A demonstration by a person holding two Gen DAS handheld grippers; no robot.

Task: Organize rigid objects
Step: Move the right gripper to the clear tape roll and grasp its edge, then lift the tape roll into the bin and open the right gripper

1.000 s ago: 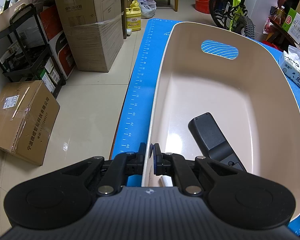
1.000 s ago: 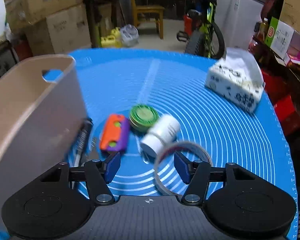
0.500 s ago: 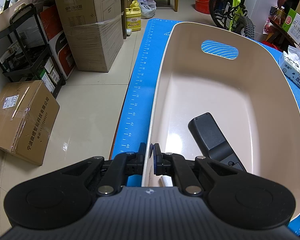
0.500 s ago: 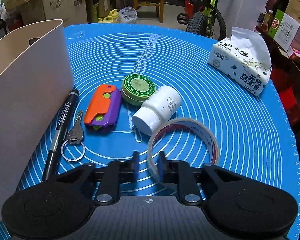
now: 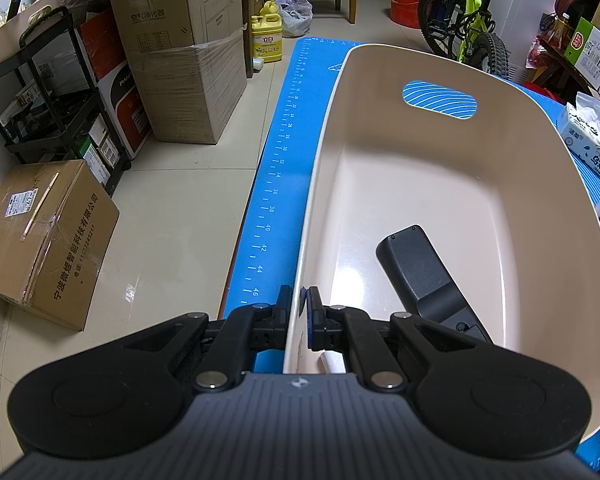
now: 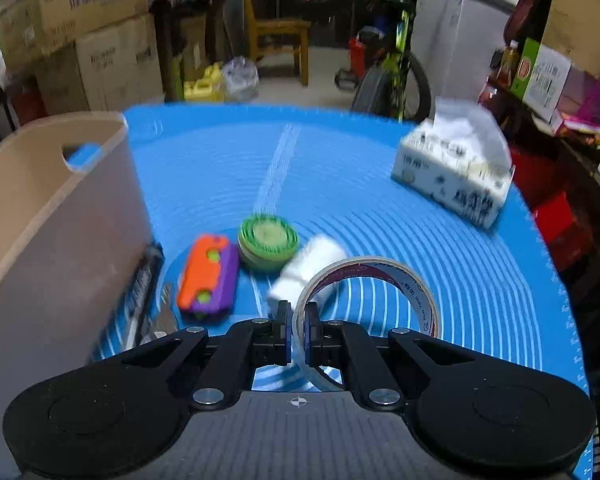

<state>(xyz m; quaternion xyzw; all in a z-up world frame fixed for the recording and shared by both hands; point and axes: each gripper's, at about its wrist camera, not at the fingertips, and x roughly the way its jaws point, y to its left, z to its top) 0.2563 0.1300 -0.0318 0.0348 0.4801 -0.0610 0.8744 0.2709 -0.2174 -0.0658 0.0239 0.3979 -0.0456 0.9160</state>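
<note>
My left gripper is shut on the near rim of the beige tub, which holds a black remote. My right gripper is shut on the wall of a clear tape roll and holds it above the blue mat. On the mat lie an orange and purple toy, a green round tin, a white bottle, a black marker and a key. The tub stands at the left in the right wrist view.
A tissue pack sits at the mat's far right, also in the left wrist view. Cardboard boxes, a black rack, a chair and a bicycle stand on the floor around the table.
My right gripper closed on the tape roll's wall and has lifted it off the mat; the view is blurred with motion. The left gripper has not moved.
</note>
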